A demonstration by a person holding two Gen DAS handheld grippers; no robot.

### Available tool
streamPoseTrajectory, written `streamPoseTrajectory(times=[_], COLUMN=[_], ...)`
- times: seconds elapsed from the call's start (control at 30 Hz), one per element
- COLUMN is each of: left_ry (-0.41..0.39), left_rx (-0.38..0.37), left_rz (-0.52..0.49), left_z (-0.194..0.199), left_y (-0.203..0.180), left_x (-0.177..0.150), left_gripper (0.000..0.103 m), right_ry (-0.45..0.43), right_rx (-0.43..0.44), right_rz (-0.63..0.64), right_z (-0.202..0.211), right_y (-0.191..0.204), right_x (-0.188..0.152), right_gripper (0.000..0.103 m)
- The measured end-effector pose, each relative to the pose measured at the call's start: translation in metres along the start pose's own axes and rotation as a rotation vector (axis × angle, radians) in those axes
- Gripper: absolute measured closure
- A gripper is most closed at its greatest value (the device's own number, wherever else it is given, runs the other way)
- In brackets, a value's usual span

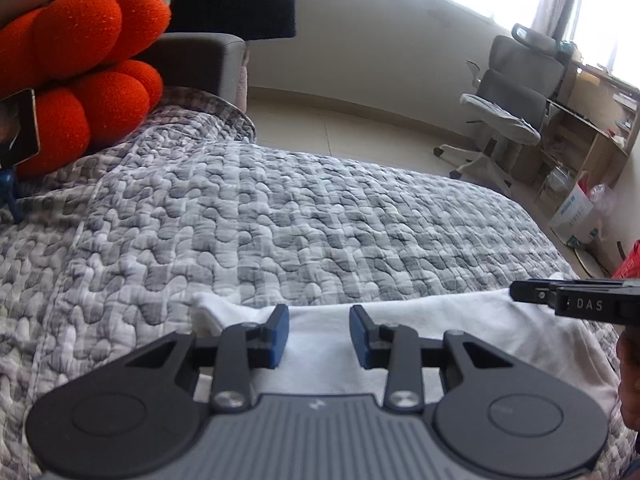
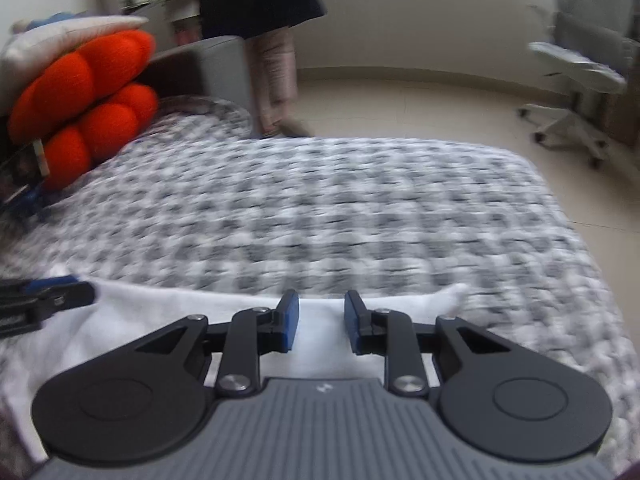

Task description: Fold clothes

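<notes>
Beneath both sets of fingers, the white garment (image 1: 320,340) is lying flat on the grey quilted bedspread (image 1: 280,220), while the left gripper (image 1: 319,332) and right gripper (image 2: 321,322) are hovering with pads narrowly parted, gripping nothing, orange cushions (image 1: 80,80) sitting far beyond.

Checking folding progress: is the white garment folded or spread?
Spread, as far as visible: the white garment lies flat across the quilt under both open grippers; its near part is hidden.

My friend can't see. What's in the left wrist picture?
The left hand-held gripper hovers open over a white cloth garment lying on a grey-and-white checked quilted bedspread. The right hand-held gripper pokes in from the right edge, and a puffy orange knotted cushion sits far left.
</notes>
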State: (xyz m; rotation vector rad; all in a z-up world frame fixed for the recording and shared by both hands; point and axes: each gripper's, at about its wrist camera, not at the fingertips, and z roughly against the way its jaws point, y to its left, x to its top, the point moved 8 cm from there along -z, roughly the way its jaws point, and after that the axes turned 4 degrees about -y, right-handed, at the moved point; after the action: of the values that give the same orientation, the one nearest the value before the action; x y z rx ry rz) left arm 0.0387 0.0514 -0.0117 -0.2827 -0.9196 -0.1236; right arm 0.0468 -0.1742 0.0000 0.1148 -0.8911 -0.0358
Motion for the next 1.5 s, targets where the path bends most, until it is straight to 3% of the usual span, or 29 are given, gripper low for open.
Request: streamPoseTrajectory(times=[0.2,0.37,0.57,0.73,0.93,1.2,1.3,1.4,1.5], left_ry=[-0.009,-0.016,-0.014,-0.025,-0.019,-0.070,-0.113,-0.009,-0.007], left_rx=[0.002,0.024,0.032,0.065,0.094,0.121,0.134,0.138,0.127], left_rz=[0.053,0.055,0.067,0.100,0.086,0.062,0.004,0.026,0.027], left_z=[0.003,0.005,0.004,0.006,0.005,0.017,0.024,0.008,0.011], left_y=[0.004,0.005,0.007,0.013,0.014,0.013,0.007,0.012,0.015], left_x=[0.001,-0.001,-0.001,-0.002,-0.004,0.002,0.006,-0.007,-0.007], left_gripper=[0.069,0.069,0.070,0.079,0.084,0.084,0.082,0.082,0.082], right_ry=[0.012,-0.033,0.024,0.031,0.025,0.020,0.017,0.018,0.017], right_rx=[-0.045,-0.100,-0.112,-0.101,-0.105,-0.115,-0.117,-0.118,-0.119], right_rz=[-0.033,-0.024,-0.001,-0.014,-0.022,-0.015,-0.008,-0.011,-0.006], right_z=[0.000,0.012,-0.001,-0.003,-0.003,-0.003,-0.003,-0.004,-0.004], right_y=[-0.015,-0.019,-0.022,-0.023,-0.022,-0.019,-0.018,-0.018,-0.016], right_x=[-0.001,0.003,-0.007,-0.008,-0.007,-0.006,-0.006,-0.006,-0.007], right_gripper=[0.077,0.076,0.076,0.076,0.076,0.075,0.075,0.075,0.075])
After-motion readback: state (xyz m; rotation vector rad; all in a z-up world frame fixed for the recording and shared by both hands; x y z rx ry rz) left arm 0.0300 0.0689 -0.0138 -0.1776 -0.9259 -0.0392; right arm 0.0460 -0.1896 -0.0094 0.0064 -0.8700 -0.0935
